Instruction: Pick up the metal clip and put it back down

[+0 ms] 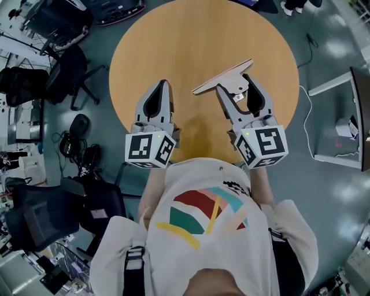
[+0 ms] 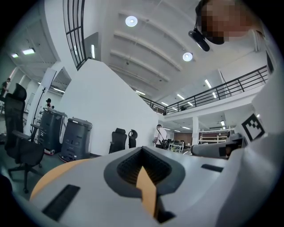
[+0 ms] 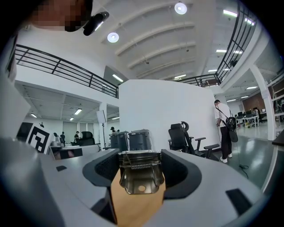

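shiny sprung metal clip [image 3: 141, 175] pinched in my right gripper [image 1: 234, 85] above the round wooden table's [image 1: 173, 34] near edge: pickup judged done, set-down pending. left gripper [image 1: 164, 87] fingers pressed together, empty.

Round wooden table [image 1: 196, 40] on a grey-green floor [image 1: 324, 191] in an open-plan hall. Black office chairs [image 1: 65, 74] cluster at its left. At the far side, two dark grey bins [image 2: 76, 138] stand against a white partition wall [image 3: 164, 106]. To the right of the wall, a person with a backpack [image 3: 224, 128] stands below a railed balcony [image 3: 62, 68] and round ceiling lights [image 3: 180, 7].
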The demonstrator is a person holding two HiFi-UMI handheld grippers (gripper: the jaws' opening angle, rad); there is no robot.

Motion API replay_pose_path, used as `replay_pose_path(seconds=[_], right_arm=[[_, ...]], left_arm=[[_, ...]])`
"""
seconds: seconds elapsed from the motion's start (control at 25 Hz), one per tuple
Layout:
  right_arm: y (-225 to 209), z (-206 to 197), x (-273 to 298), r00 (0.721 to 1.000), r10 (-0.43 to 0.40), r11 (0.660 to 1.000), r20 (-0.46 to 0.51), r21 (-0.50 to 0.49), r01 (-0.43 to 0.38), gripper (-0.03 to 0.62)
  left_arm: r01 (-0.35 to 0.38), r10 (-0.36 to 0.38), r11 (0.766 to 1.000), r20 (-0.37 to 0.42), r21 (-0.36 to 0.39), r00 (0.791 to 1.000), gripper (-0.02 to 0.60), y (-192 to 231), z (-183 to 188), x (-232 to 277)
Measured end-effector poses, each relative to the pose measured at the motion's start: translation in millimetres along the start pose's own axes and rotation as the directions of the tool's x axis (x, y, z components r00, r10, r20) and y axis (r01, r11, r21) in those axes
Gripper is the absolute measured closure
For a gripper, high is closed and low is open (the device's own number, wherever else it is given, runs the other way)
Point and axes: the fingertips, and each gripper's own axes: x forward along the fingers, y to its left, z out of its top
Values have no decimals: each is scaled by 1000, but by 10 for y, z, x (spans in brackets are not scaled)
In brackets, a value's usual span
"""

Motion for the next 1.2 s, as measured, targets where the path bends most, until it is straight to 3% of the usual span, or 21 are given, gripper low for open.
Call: replay_pose_path(seconds=[0.36, 0.72, 0.96, 1.2], right_arm=[[73, -41, 67, 999, 37, 999, -17, -8, -37, 292], [333, -154, 450, 986, 152, 988, -73, -5, -153, 292], [629, -282, 928, 953, 273, 960, -132, -23, -279, 292], [988, -567, 1600, 894, 392, 912, -215, -41, -409, 292]], left_arm=[[-18, 18, 1000, -1, -8, 1000, 539, 43, -34, -49], [-104, 104, 995, -3, -11, 995, 539, 353, -43, -134], [-197, 197, 980, -27, -30, 980, 540, 697, -139, -286], [-281, 278, 958, -55, -59, 959, 540, 1080, -303, -431]])
